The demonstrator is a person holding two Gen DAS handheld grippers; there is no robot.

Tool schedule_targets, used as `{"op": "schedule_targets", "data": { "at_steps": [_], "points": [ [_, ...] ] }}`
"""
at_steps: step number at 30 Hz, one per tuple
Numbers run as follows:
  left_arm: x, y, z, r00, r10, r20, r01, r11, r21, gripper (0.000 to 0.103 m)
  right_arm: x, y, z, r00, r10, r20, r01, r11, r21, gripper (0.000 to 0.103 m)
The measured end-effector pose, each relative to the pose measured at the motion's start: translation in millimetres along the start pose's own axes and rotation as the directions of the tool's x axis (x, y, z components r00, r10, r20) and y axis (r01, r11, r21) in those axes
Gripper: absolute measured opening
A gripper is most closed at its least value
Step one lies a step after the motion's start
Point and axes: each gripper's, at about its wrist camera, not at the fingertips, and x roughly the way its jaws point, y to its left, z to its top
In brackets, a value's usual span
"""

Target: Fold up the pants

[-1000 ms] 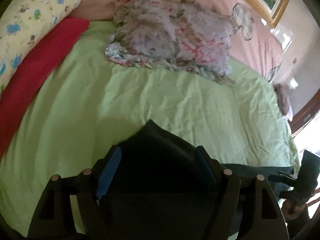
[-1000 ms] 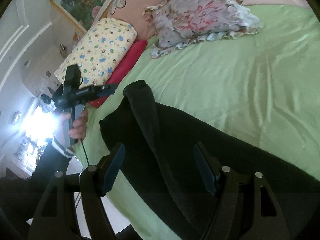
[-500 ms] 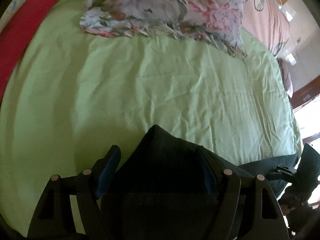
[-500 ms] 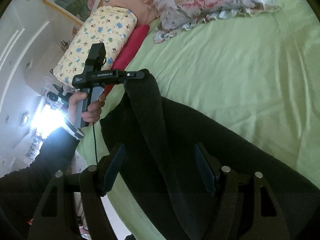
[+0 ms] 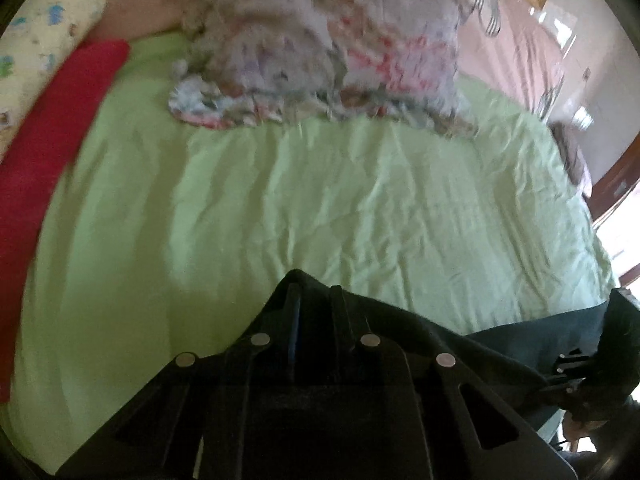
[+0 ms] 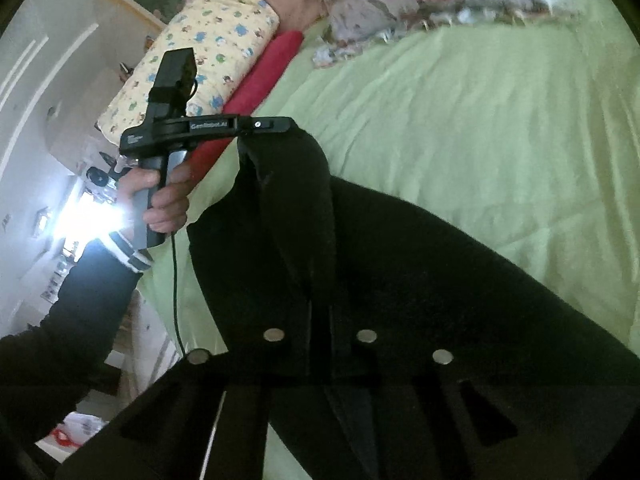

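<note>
The right wrist view gives what the left one cannot: the left hand-held gripper (image 6: pixel 286 125) seen from the side, a black pistol-shaped tool held in the person's left hand (image 6: pixel 160 196), with a dark sleeve and striped cuff behind it and a thin cable hanging below. Its jaws have just been closing and now pinch a raised corner of the black pants (image 6: pixel 400 280), lifting the cloth into a peak while the rest lies spread on the bed (image 6: pixel 480 120). In the left wrist view that same tool shows only its two narrow fingers (image 5: pixel 294 312) drawn nearly together on a fold of the dark cloth, and the right hand-held gripper appears as a small dark shape at the far right edge, too dim there to read its jaws. In its own view the right hand-held gripper (image 6: pixel 320 344) has just been closing as well, its fingers almost meeting on a ridge of the pants. The pants look soft, matt and heavy, draping in broad folds. The bed's sheet is pale green and finely creased. At the head lie a frilled floral pillow (image 5: pixel 320 48), a smooth red bolster (image 6: pixel 264 80) and a cream pillow printed with small blue and green figures (image 6: pixel 200 52), both views blurred there.
</note>
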Motion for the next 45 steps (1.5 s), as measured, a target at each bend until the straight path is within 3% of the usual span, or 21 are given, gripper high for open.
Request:
{"op": "schedule_targets", "data": {
  "at_steps": [6,11,24,35,39,41,43,45],
  "points": [
    [-41,-3,-22,0.995,-0.022,0.093,0.022,1.000,-0.004,0.006,-18,24,-8,0.999,-0.017,0.050,0.021,0.996,-0.088,0.007],
    [-71,0,-54,0.983,-0.043,0.177,0.049,0.998,-0.030,0.006,-21,48,-23,0.995,-0.083,0.063,0.094,0.974,-0.205,0.007],
    [-84,20,-133,0.964,-0.048,0.260,0.091,0.983,-0.157,0.006,-3,66,-62,0.989,-0.147,0.011,0.142,0.929,-0.342,0.007],
    [-81,45,-181,0.953,-0.047,0.298,0.144,0.938,-0.314,0.007,11,79,-78,0.975,-0.223,0.008,0.205,0.878,-0.433,0.007],
    [-86,46,-192,0.957,-0.017,0.291,0.127,0.922,-0.365,0.010,14,78,-78,0.975,-0.223,-0.014,0.196,0.886,-0.420,0.015],
    [-90,47,-200,0.959,0.002,0.282,0.119,0.904,-0.412,0.013,13,78,-79,0.979,-0.205,-0.020,0.179,0.894,-0.411,0.027],
    [-94,49,-207,0.960,0.013,0.280,0.118,0.887,-0.446,0.015,11,80,-81,0.984,-0.180,-0.021,0.156,0.902,-0.402,0.050],
    [-101,47,-213,0.958,0.028,0.286,0.115,0.875,-0.470,0.015,7,83,-82,0.985,-0.170,-0.001,0.155,0.903,-0.401,0.052]
  ]
}}
